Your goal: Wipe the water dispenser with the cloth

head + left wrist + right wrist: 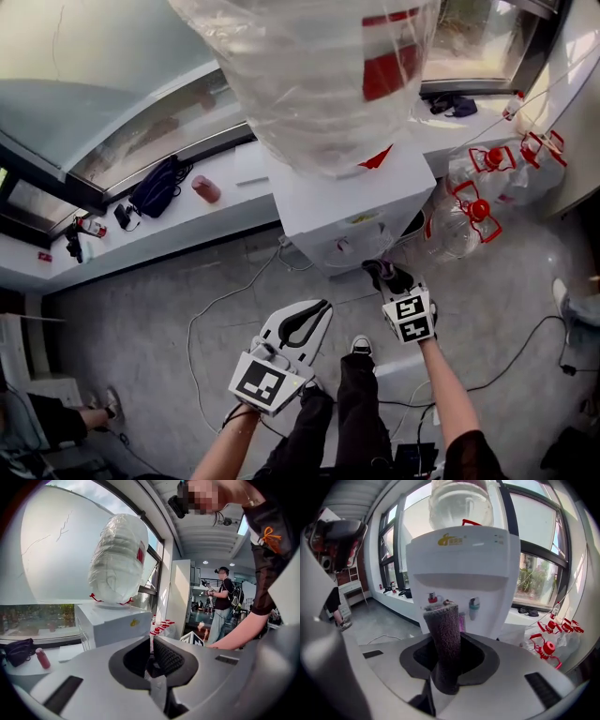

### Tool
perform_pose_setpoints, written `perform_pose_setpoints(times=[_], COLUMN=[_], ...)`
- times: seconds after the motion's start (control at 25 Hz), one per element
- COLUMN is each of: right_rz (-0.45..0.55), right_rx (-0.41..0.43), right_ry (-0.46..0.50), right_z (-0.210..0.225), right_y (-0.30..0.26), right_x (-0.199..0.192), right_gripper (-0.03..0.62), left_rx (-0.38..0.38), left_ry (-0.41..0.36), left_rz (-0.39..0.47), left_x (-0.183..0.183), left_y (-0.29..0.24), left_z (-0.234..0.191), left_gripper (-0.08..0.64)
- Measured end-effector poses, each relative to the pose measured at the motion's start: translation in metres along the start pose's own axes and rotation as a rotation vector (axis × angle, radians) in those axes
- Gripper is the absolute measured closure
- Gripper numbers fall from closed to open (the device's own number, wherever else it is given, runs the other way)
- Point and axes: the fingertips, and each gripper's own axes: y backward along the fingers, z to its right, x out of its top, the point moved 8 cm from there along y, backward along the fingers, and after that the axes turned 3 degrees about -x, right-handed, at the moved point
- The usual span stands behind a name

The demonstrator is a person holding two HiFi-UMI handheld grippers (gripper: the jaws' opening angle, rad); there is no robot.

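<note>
The white water dispenser (347,202) stands against the window ledge, with a large plastic-wrapped bottle (319,75) on top. In the right gripper view its front (464,559) faces me, showing a red tap (432,597) and a teal tap (474,603). My right gripper (389,277) is shut on a dark grey cloth (445,639) that stands upright between its jaws, just short of the taps. My left gripper (305,323) hangs lower and to the left, shut with nothing in it. From the left gripper view the dispenser (110,623) is seen from its side.
Several empty water bottles with red caps (478,202) crowd the floor right of the dispenser. A black bag (155,187) and a pink bottle (206,189) lie on the window ledge. Cables (216,309) run across the floor. Another person (220,597) stands far off.
</note>
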Motion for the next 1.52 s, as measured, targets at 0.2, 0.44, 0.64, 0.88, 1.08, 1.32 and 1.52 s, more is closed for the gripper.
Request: perform_pose_setpoints(times=[0.2,0.44,0.64,0.88,1.08,1.32,1.52], right_rz=[0.022,0.047,0.025,-0.013,-0.039,-0.067,-0.071], right_rx=[0.055,0.062,0.089,0.072,0.002,-0.115,-0.184], right_ry=[-0.008,-0.015,-0.022,0.014,-0.039,-0.164,-0.219], right_z=[-0.042,-0.065,-0.071,-0.045,-0.004,0.062,0.108], right_y=[-0.04,-0.076,-0.094,-0.108,-0.117,-0.117,-0.106], right_x=[-0.006,0.024,0.02,0.006,-0.002,-0.021,-0.044], right_gripper=[0.485,0.486,0.488,0.488,0.491,0.491,0.489], left_rx=[0.019,0.071,0.069,0.069,0.06,0.03,-0.001], left_ry=[-0.015,0.01,-0.01,-0.034,-0.039,-0.037,-0.038], left_rz=[-0.034,-0.077,-0.111,-0.128,-0.131,-0.14,-0.166], left_x=[-0.007,-0.015,-0.019,-0.019,-0.018,-0.021,-0.027], left_y=[0.004,0.01,0.009,-0.004,-0.02,-0.042,-0.057], left_z=[-0.001,-0.009,-0.01,-0.011,-0.011,-0.008,-0.003], left_gripper=[0.529,0.529,0.529,0.529,0.529,0.529,0.529])
